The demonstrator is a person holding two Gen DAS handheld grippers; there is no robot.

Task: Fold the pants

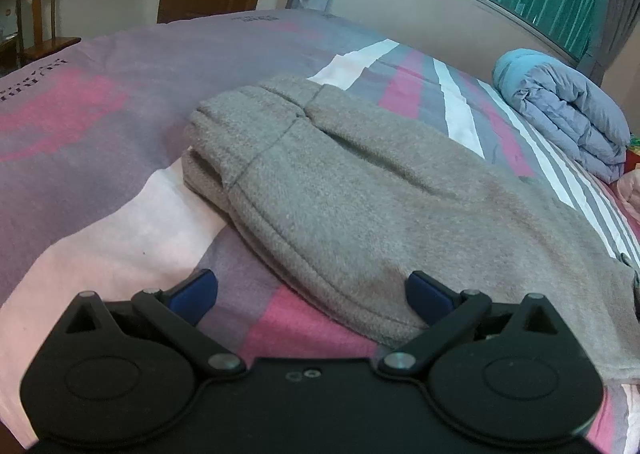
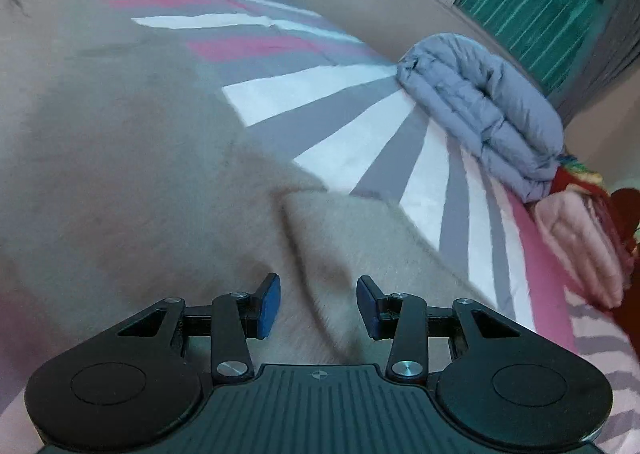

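The grey pants (image 1: 360,194) lay on the striped bedsheet (image 1: 100,214), already doubled over, the waistband end bunched at the far left and the length running right toward a rolled blue quilt (image 1: 568,110). The left gripper (image 1: 312,296) hovered low at the near hem edge with its blue pads (image 1: 426,296) spread wide, one tip touching or just over the cloth — holding nothing. The right gripper (image 2: 318,306) had its fingers apart on either side of a raised fold of the pants (image 2: 120,134), not yet pinched; that view was blurred, so contact was hard to judge. To do the next fold well, each gripper probably needed to bite through every layer at the near edge, close firmly, then lift evenly together — uneven height would likely skew the stack.
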